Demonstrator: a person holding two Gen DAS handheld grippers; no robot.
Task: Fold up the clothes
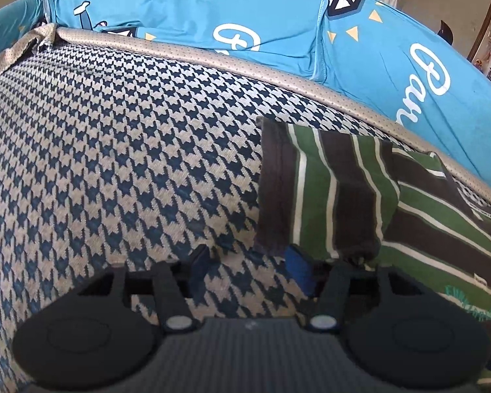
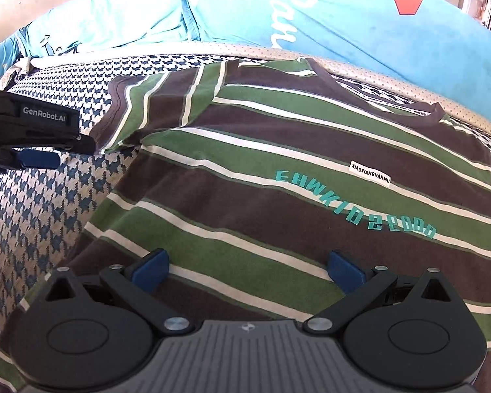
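- Two grippers work over one striped T-shirt (image 2: 278,170), which lies flat and face up on a houndstooth-covered cushion (image 1: 114,131), its collar toward the far edge where a beige piped border (image 1: 212,55) runs.
- Left gripper (image 1: 248,268): its blue fingertips stand moderately apart with bare houndstooth between them. The right-hand tip is just beside the hem of the shirt's sleeve (image 1: 311,196), and I cannot tell whether it touches the cloth; nothing is pinched.
- Right gripper (image 2: 247,271): spread wide and hanging above the lower chest of the shirt, holding nothing. From its own camera the left gripper (image 2: 39,159) shows at the left edge of the view, level with the sleeve (image 2: 147,111).
- Placement reads as preparation: the sleeve is spread outward past the body of the shirt, so the left tool sits where it could take that sleeve and bring it inward for a first fold. That is a judgement only.
- Open room: the cushion's left half is bare houndstooth, giving space to slide under the sleeve hem. Toward the far edge room is tight, since blue printed pillows (image 1: 278,32) rise directly behind the border.
- Risk, as I judge it: thin knit may bunch if only the top layer is caught.
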